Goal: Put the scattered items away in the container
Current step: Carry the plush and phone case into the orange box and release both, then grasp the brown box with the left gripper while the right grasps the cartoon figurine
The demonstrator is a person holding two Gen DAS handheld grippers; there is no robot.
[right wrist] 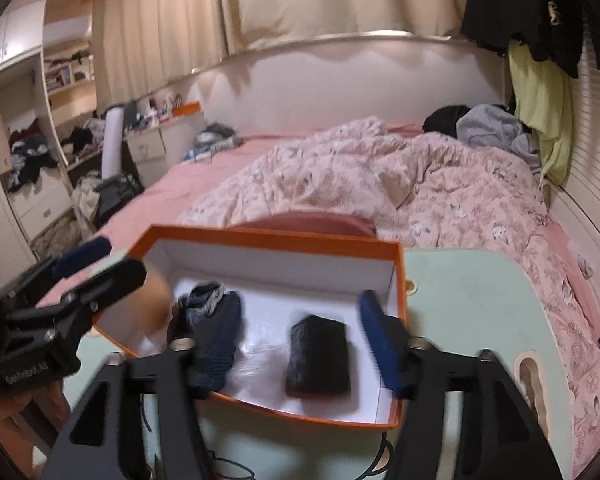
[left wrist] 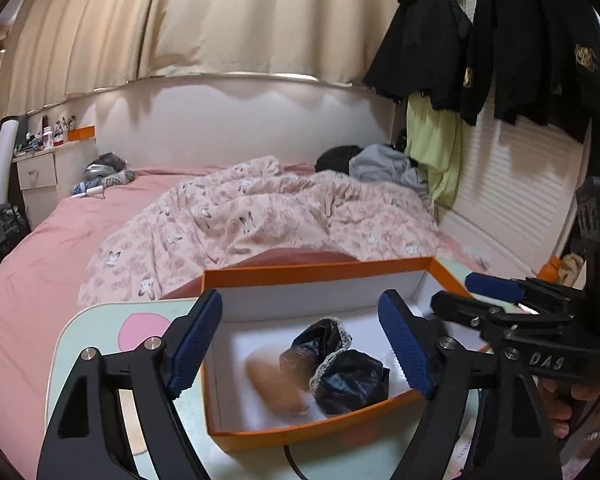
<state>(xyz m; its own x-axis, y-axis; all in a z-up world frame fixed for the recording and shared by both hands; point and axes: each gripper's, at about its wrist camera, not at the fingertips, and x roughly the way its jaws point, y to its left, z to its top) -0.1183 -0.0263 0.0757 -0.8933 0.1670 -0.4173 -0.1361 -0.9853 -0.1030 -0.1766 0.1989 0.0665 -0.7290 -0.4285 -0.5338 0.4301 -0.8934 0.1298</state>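
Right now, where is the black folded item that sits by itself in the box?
In the right wrist view the black folded item lies flat on the white floor of the orange box, right of the dark lace-trimmed bundle and apart from it.

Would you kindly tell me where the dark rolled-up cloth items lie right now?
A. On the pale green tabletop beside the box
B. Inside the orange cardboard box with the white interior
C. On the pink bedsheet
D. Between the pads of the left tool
B: the dark rolled-up cloth items rest on the white floor of the orange cardboard box, with both tools open above them.
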